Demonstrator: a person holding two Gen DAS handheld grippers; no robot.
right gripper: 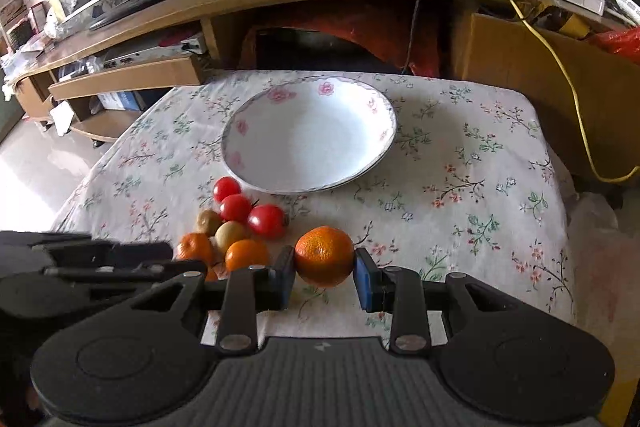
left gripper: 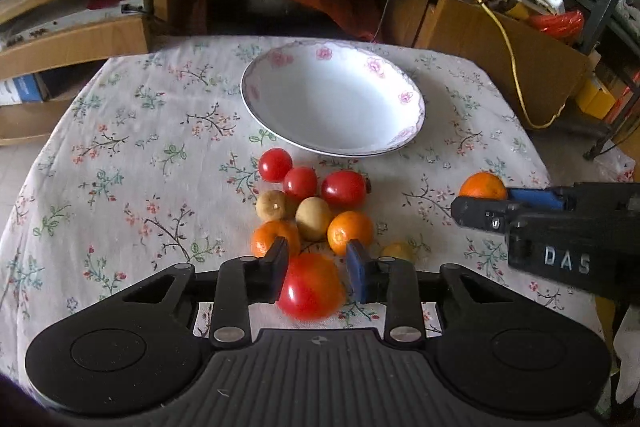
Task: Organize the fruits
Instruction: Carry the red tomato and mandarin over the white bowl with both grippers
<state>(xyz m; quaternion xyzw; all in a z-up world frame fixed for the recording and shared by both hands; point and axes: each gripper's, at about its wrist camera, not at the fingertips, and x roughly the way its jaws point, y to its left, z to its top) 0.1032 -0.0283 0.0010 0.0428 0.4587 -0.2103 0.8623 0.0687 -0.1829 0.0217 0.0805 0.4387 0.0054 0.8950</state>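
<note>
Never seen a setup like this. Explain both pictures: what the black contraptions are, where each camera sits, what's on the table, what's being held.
No robot here: a person holds two handheld grippers, each carrying a camera looking forward along its fingers. The left camera shows the left gripper with its fingers around a large tomato. The right camera shows the right gripper with its fingers around an orange; whether either grips fully is unclear. On the floral tablecloth sit an empty white bowl and a cluster of small tomatoes, oranges and brownish fruits.
</note>
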